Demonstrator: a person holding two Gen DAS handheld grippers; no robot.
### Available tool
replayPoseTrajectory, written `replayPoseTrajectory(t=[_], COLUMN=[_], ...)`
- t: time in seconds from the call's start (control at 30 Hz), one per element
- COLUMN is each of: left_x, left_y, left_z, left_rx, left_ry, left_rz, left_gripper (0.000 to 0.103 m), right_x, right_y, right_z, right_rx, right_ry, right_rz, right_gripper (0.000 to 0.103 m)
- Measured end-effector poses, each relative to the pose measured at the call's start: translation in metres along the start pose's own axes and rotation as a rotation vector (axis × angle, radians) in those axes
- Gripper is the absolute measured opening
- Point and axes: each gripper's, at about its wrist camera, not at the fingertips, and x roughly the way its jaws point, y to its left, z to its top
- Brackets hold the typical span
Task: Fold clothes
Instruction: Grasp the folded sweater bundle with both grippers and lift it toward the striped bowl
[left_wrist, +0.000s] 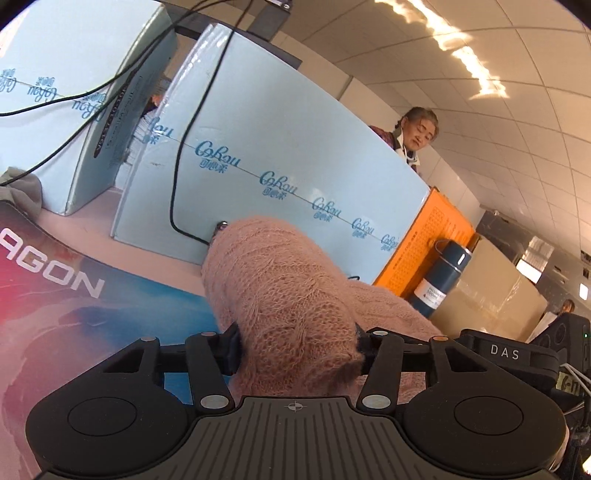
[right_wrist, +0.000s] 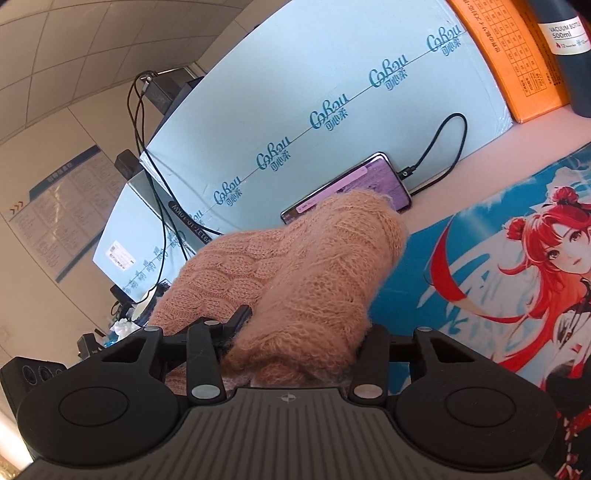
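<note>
Both grippers, left and right, clamp one pink sweater; two blue boxes, one phone, one bottle behind

The desk mat reads "AGON"; a black device reads "DAS"; the dark bottle label reads "VACUUM BOTTLE 500ml".

Office: tiled ceiling, wall notice board, stacked cartons.
</note>
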Motion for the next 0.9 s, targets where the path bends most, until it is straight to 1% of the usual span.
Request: replayPoseTrajectory(t=[0.1, 0.17, 0.37, 0.5, 0.6, 0.73, 0.83, 0.9], left_x=[-0.013, -0.022, -0.055, -0.074, -0.082, -0.088, -0.088, -0.088], left_y=[0.020, 0.031, 0.066, 0.098, 0.119, 0.146, 0.155, 0.161], left_z=[0.013, 0.019, 0.038, 0.046, 0.050, 0.049, 0.049, 0.049], left_rx=[-0.064, -0.085, -0.144, -0.229, -0.281, -0.404, -0.425, -0.442], left_ry=[-0.060, -0.107, -0.249, -0.329, -0.381, -0.448, -0.487, -0.506], left_rz=[0.022, 0.045, 0.152, 0.201, 0.226, 0.261, 0.309, 0.338], left_gripper=[0.051, 0.051, 0.051, 0.051, 0.051, 0.052, 0.052, 0.052], right_x=[0.020, 0.034, 0.085, 0.120, 0.144, 0.172, 0.191, 0.204], right_y=[0.024, 0.039, 0.090, 0.120, 0.138, 0.159, 0.168, 0.171], right_z=[0.005, 0.006, 0.007, 0.002, -0.002, -0.010, -0.017, -0.021], right_rx=[-0.034, -0.055, -0.119, -0.154, -0.172, -0.203, -0.196, -0.193], right_ry=[0.014, 0.026, 0.061, 0.090, 0.106, 0.102, 0.094, 0.092], right_rz=[0.031, 0.053, 0.140, 0.195, 0.227, 0.263, 0.298, 0.306], right_gripper=[0.041, 0.041, 0.041, 0.041, 0.041, 0.041, 0.041, 0.041])
